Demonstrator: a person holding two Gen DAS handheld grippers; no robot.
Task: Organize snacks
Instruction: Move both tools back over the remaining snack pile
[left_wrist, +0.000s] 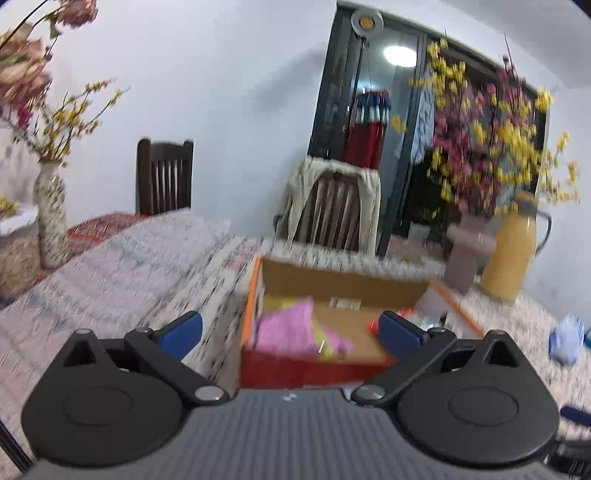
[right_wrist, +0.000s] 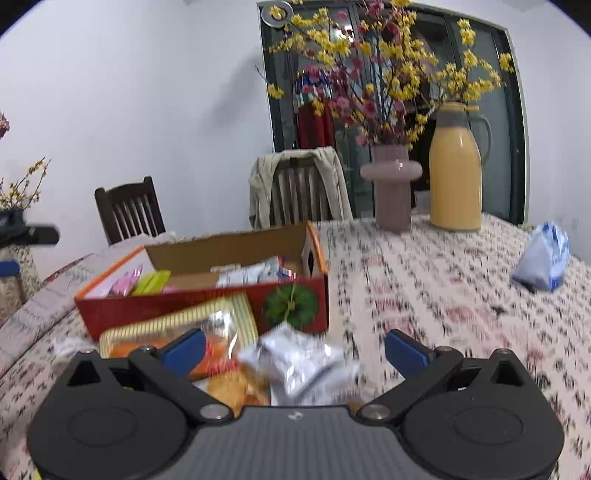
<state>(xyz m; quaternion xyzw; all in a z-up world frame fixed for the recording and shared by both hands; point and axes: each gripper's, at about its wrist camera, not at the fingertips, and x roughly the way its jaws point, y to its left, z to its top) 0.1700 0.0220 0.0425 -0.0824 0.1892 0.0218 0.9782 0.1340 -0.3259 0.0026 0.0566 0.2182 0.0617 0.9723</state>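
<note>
A red cardboard box (left_wrist: 314, 369) with an orange rim stands open on the table; it also shows in the right wrist view (right_wrist: 184, 310). Pink and yellow-green snack packs (left_wrist: 295, 328) lie inside at its left, and white packets (right_wrist: 251, 275) at its right. My left gripper (left_wrist: 290, 330) is open and empty, just before the box's near wall. My right gripper (right_wrist: 295, 350) is open above loose snacks in front of the box: a silver-white packet (right_wrist: 295, 358), an orange snack bag (right_wrist: 229, 387) and a striped yellow pack (right_wrist: 221, 314).
The table has a patterned cloth (right_wrist: 443, 295). A pink vase of flowers (right_wrist: 391, 188) and a yellow thermos jug (right_wrist: 456, 173) stand at the far edge. A blue-white plastic bag (right_wrist: 545, 258) lies at right. Two chairs (right_wrist: 129, 210) stand behind. A speckled vase (left_wrist: 51, 214) stands at left.
</note>
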